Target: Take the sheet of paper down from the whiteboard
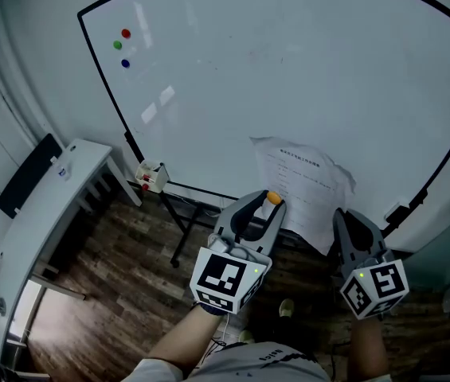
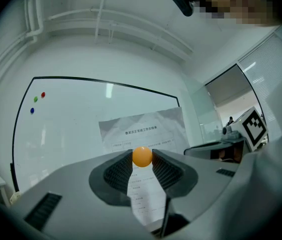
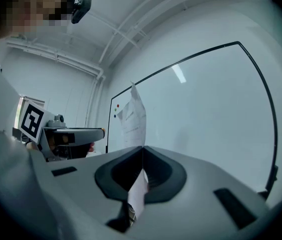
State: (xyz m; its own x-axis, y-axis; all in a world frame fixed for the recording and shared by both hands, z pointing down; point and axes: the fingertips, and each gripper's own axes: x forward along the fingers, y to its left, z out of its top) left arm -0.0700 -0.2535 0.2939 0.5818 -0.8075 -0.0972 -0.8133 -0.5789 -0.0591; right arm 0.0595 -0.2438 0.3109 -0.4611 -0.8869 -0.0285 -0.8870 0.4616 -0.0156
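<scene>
Gripping a small orange ball at the very tips of the left gripper, pinched from both sides, with a narrow gap open behind it. Visible through that gap and beyond the ball: the sheet of paper, printed face toward the left gripper, creased across the top. Contact between ball and sheet: impossible to tell.

Clamping the sheet's lower right edge with the right gripper, jaws pressed together with only the paper between them. Viewed from the right gripper itself, edge-on paper rising up and away from the jaw tips, standing out from the whiteboard rather than lying flat against it. Spread between the two grippers in the head view, with the ball at its left edge and the right gripper at its lower right.

Behind the sheet and ahead of both grippers, the black-framed whiteboard. Far up and to the left of the left gripper, stuck on the board in a loose column: a red magnet, a green magnet and a blue magnet. Left of the left gripper, at the board's bottom corner, a small box of markers. Further left again, a white table. Below both grippers, dark wood floor.
</scene>
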